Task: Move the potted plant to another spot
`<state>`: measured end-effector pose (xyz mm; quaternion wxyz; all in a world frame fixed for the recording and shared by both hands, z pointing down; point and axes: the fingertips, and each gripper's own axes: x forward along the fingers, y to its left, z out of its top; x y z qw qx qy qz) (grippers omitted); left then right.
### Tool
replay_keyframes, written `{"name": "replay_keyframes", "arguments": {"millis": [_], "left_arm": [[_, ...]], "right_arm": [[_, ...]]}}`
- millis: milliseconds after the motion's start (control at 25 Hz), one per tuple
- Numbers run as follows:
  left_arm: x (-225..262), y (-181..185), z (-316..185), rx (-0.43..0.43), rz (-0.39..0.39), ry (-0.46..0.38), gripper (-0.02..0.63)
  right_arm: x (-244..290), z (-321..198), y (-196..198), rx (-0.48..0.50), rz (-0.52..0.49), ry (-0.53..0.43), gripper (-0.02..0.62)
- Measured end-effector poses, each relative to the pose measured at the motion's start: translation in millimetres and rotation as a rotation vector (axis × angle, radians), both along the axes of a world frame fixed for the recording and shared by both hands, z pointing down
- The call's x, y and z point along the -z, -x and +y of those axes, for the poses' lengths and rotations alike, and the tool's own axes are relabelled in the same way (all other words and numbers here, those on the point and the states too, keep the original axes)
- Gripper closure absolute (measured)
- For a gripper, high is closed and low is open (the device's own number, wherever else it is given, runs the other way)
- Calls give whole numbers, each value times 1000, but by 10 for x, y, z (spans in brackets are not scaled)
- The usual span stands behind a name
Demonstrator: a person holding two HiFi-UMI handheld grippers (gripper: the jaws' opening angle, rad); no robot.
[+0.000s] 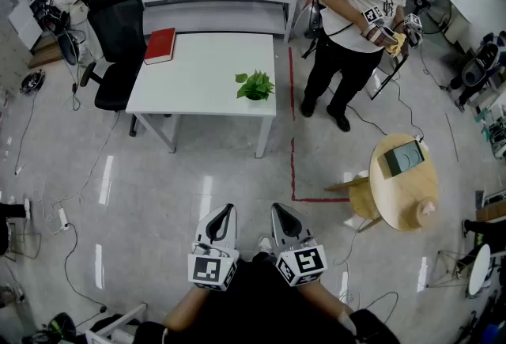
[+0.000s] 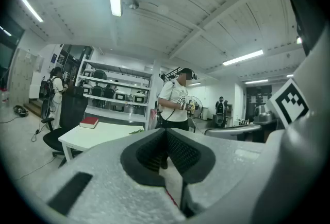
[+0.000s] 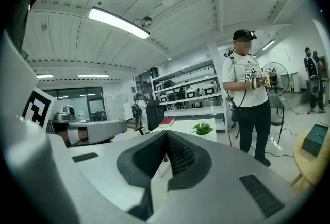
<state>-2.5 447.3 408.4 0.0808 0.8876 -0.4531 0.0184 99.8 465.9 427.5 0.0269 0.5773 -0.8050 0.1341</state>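
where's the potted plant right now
In the head view the potted plant sits near the right edge of the white table, opposite the red book.

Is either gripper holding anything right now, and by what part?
Nothing. The left gripper and right gripper are both shut and empty; the potted plant stands untouched on the white table.

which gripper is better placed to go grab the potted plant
Right, narrowly. The potted plant stands near the right front corner of the white table. The right gripper sees it clearly in its own view, while the left gripper barely catches it. Both are shut, empty and far off.
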Motion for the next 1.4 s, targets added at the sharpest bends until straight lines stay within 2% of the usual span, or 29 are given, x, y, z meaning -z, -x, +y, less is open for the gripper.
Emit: {"name": "replay_keyframes", "arguments": {"millis": [640,960,1400], "left_arm": [[-43,-125,-5,22,-4,11,589],[-74,-312,64,56,-10,18,589],[-106,-646,177,113,-25,19,589]], "right_arm": [[20,-13,-105,24,-21,-6,583],[44,24,-306,54,-41,-18,583],[-130,20,-568,141,-13,-6,583]]}}
